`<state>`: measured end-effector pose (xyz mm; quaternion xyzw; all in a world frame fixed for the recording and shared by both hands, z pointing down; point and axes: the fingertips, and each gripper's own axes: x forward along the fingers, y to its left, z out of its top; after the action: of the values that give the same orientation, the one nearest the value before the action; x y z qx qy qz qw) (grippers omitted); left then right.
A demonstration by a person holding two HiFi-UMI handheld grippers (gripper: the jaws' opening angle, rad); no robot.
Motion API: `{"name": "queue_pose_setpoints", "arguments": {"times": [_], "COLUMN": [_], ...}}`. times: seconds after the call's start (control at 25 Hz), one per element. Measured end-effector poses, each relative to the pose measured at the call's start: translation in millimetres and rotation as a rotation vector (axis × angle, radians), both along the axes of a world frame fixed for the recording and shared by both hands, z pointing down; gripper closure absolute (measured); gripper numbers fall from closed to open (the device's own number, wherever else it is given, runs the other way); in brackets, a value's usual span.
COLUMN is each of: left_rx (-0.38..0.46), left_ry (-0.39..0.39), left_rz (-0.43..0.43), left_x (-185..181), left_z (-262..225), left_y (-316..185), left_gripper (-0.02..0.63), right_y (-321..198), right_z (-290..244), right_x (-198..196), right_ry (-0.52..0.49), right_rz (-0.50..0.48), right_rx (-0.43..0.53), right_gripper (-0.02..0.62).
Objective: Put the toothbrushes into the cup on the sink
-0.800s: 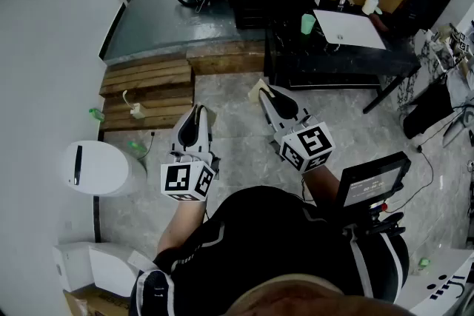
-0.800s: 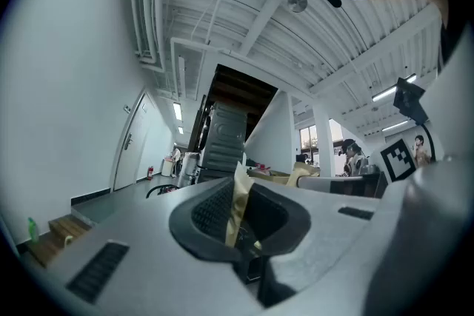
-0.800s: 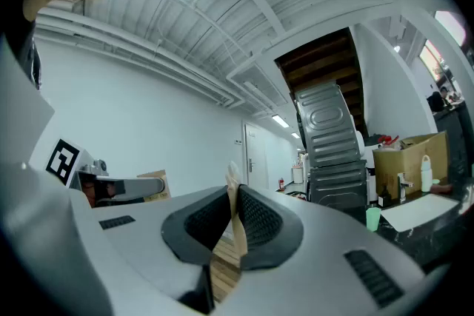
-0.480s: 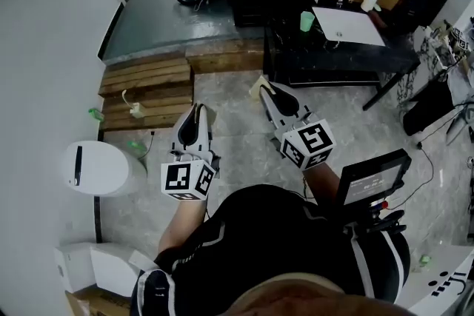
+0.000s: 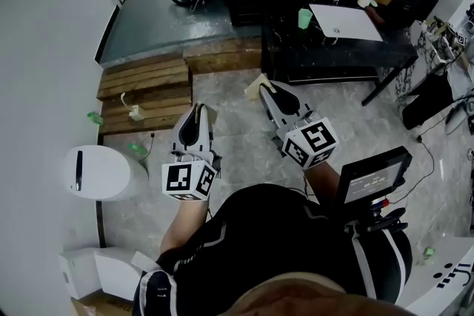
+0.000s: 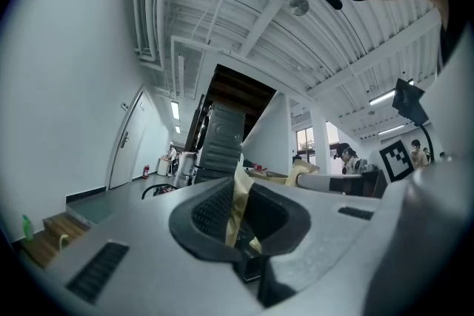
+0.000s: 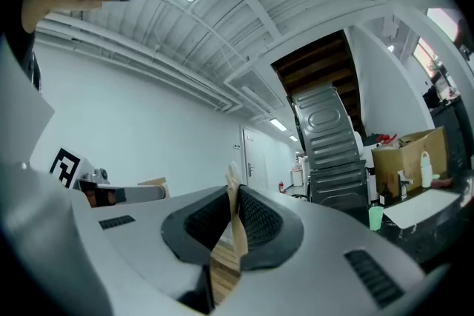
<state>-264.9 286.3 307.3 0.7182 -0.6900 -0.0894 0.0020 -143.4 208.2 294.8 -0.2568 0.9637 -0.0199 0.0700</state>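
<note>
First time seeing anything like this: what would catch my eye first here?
Two white hand-held tools dominate the middle: the left gripper and right gripper, each backed by black-and-white marker cubes, held out over the pale stone floor with jaws together, carrying nothing. Ahead are wooden steps and a cluttered black table with a green cup; no sink or toothbrush shows.
</note>
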Motion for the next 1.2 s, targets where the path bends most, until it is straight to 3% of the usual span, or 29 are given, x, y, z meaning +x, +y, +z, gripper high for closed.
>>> {"name": "queue_pose_setpoints", "arguments": {"times": [0.8,1.2], "left_rx": [-0.002,0.011], "left_ry": [0.034,0.025], "left_rz": [0.162,0.157], "left_x": [-24,-5], "left_z": [24,20], "left_y": [8,-32], "left_gripper": [0.575,0.575], "right_y": [19,-21], "right_z": [10,11], "right_x": [-10,9], "right_ry": [0.027,0.008], "right_rz": [0.158,0.150], "right_rx": [0.023,0.020], "right_gripper": [0.552,0.552]}}
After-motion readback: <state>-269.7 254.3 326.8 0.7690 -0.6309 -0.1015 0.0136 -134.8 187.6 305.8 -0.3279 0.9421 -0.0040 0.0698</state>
